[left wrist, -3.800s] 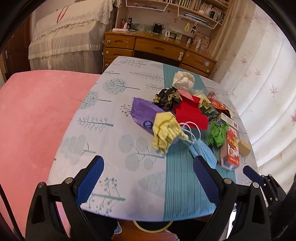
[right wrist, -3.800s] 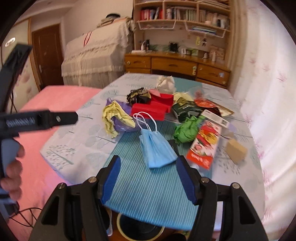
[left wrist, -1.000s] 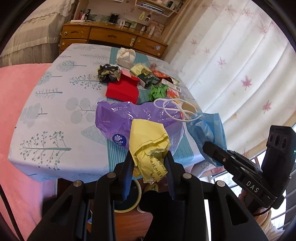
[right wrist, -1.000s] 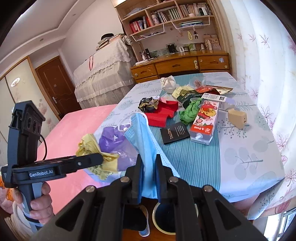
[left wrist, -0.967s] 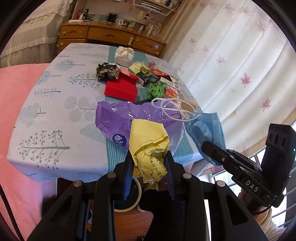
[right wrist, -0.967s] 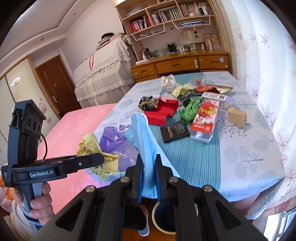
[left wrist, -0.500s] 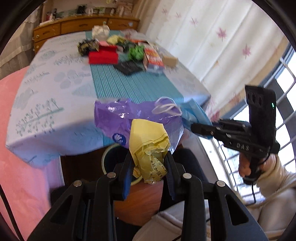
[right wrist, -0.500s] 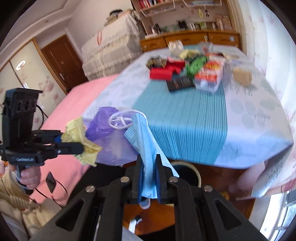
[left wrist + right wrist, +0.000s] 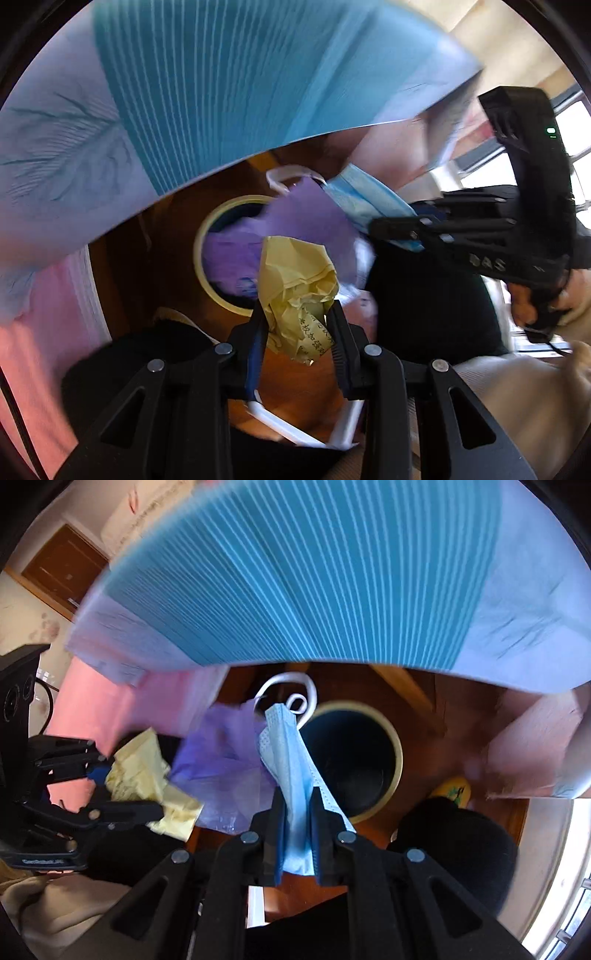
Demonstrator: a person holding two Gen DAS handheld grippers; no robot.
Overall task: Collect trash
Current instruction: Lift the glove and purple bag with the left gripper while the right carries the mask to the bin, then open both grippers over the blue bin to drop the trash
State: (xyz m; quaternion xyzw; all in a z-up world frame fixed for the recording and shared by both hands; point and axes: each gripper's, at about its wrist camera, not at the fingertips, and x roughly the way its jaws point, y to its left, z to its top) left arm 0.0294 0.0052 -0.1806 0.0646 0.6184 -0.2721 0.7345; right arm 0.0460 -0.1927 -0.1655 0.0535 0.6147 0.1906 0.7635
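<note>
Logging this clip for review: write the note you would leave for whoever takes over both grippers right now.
Left gripper: shut on the yellow crumpled paper, with the purple plastic bag hanging from it.
Right gripper: shut on the blue face mask.
Both point down below the table edge, over the round bin on the wooden floor.
Done: these three pieces lifted and brought over the bin.
Left: open both jaws so they drop in. The tabletop is out of view here, so check it for more trash.
</note>
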